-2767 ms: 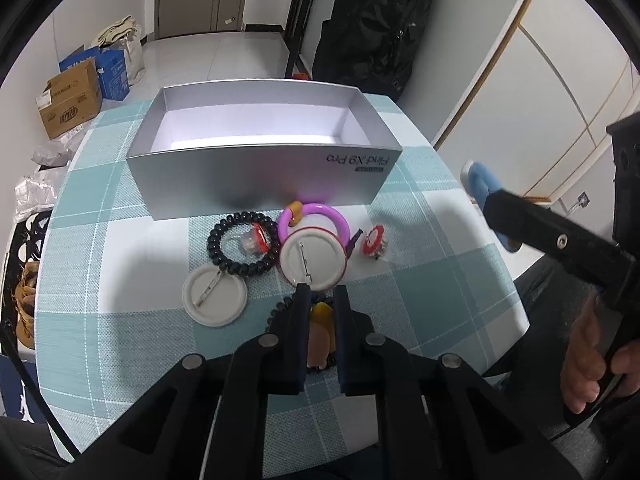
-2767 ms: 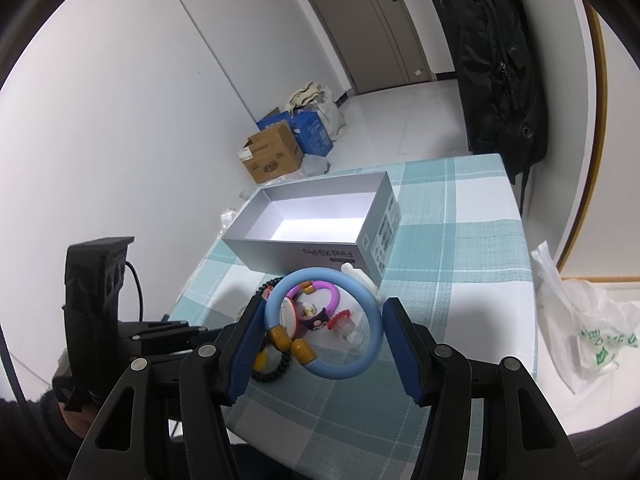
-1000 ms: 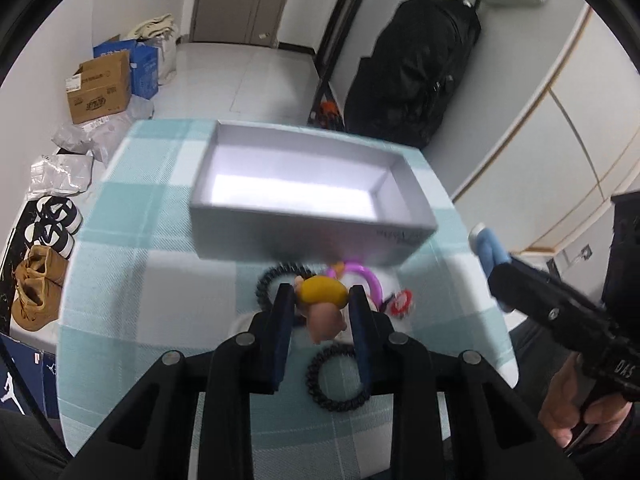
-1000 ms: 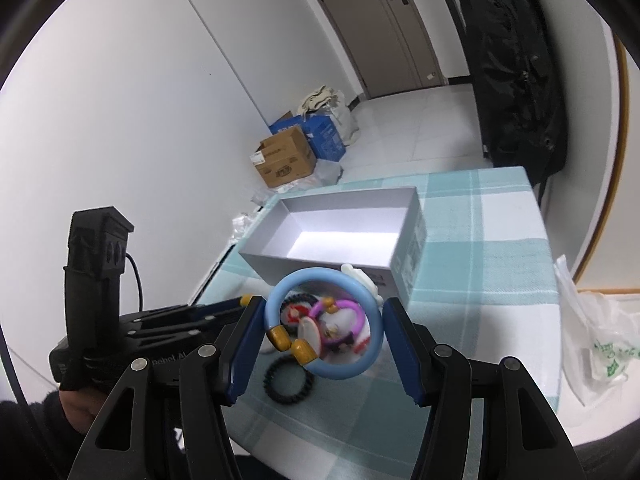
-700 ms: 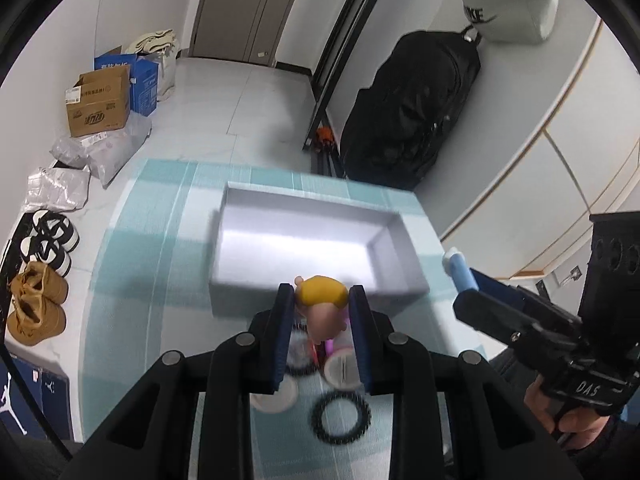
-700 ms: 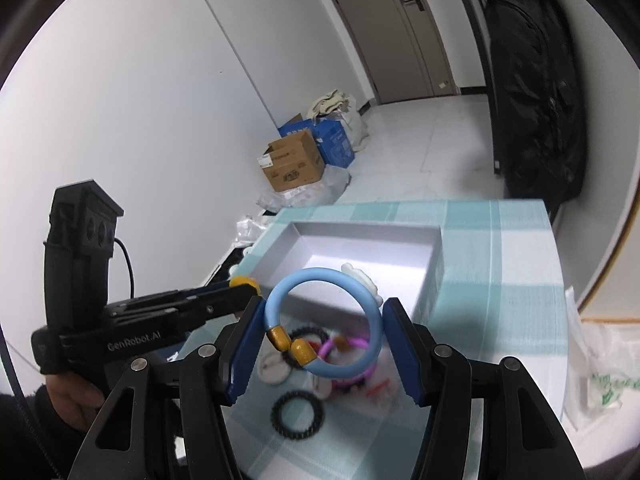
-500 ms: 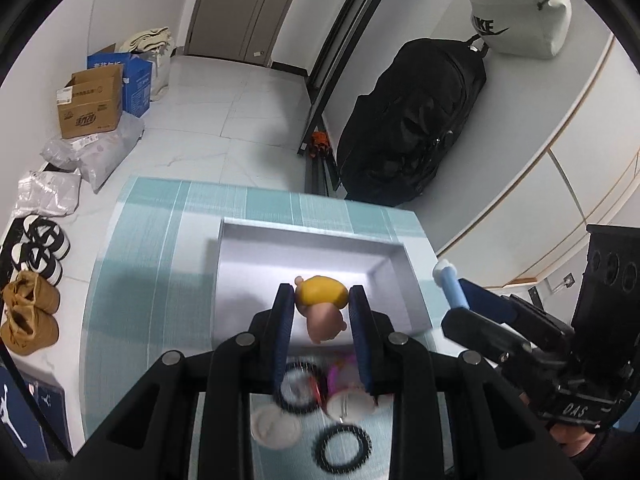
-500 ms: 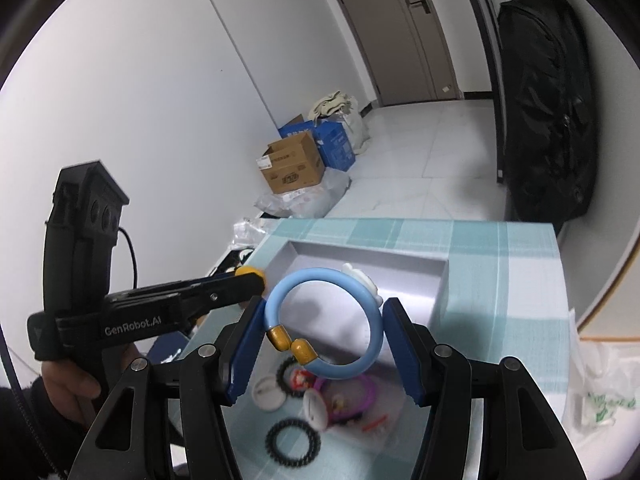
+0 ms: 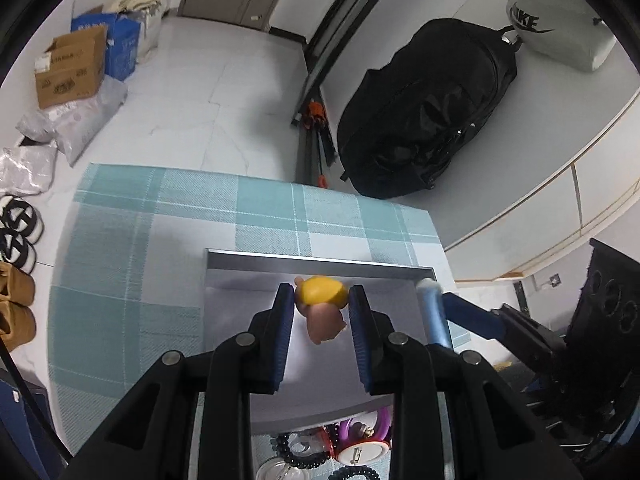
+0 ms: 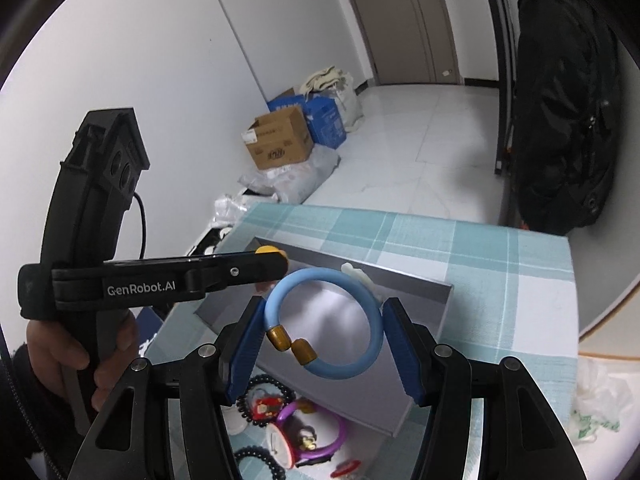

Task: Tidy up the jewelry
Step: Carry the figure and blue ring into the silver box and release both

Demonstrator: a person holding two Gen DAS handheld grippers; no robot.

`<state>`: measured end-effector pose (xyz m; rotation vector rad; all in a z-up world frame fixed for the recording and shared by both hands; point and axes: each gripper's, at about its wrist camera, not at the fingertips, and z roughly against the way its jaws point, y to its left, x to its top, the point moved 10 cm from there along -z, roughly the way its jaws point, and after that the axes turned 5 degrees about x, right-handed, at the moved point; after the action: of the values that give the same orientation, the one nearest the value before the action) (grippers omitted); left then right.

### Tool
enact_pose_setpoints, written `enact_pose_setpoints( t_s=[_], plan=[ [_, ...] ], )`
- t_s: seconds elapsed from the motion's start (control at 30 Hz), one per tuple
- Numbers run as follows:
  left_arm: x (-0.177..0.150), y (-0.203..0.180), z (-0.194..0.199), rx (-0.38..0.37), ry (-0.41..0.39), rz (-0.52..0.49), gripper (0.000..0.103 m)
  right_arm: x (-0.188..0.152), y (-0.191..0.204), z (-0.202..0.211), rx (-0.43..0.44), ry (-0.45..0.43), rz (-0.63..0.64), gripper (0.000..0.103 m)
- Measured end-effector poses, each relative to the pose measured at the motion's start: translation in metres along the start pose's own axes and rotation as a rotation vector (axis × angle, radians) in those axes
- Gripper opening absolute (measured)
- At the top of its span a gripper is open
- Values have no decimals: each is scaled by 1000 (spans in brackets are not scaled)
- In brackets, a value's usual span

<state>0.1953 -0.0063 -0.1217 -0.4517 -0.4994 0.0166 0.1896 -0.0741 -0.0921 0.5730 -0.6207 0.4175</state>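
Note:
My left gripper (image 9: 320, 312) is shut on a small yellow-and-pink figure charm (image 9: 322, 310) and holds it above the open grey box (image 9: 320, 266). My right gripper (image 10: 324, 324) is shut on a light blue bangle (image 10: 362, 364) with gold end caps, held over the same box (image 10: 416, 392). The bangle's edge (image 9: 431, 312) shows in the left wrist view, at the box's right side. The left gripper (image 10: 268, 264) also shows in the right wrist view, at the box's left side.
On the checked cloth (image 9: 260, 204) in front of the box lie a purple ring (image 10: 332, 432), black bead bracelets (image 10: 260, 460), round badges (image 9: 362, 452) and a red piece (image 10: 268, 404). A black backpack (image 9: 424, 108) and cardboard boxes (image 9: 66, 66) stand on the floor beyond.
Both grippers have risen from the pile and moved forward over the box, each still holding its piece. The loose jewelry now lies below and behind the fingers.

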Motion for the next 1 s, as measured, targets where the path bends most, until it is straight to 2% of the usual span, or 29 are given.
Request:
enact_pose_setpoints(
  t_s=[0.17,0.37,0.4,0.43,0.47,0.5,0.57,0.63,0.77,0.97,1.0],
  plan=[
    [-1,-4,-7,-46,21,-10,22,-4,-1,-15,-18,39,35,59],
    [3,-4,-13,-101,50,25,25,-7,2,-27,-43,71,94,59],
    [5,-4,-13,-99,48,28,30,-6,3,-28,-43,70,100,60],
    [7,-4,-12,-93,36,26,36,-6,4,-29,-45,70,110,66],
    [9,-4,-10,-95,30,26,56,-5,4,-29,-48,71,119,69],
    [11,-5,-7,-113,21,32,68,-5,5,-28,-48,66,125,70],
    [12,-3,-1,-122,6,52,70,-5,8,-22,-37,52,137,70],
    [11,1,7,-107,-4,66,70,-8,9,-14,-39,43,139,77],
    [5,4,19,-77,-20,72,70,-16,9,6,-41,12,129,83],
    [-9,7,39,55,-81,40,71,-19,7,36,-54,-55,94,90],
    [-13,6,45,95,-106,16,71,-19,6,42,-57,-77,76,94]
  ],
)
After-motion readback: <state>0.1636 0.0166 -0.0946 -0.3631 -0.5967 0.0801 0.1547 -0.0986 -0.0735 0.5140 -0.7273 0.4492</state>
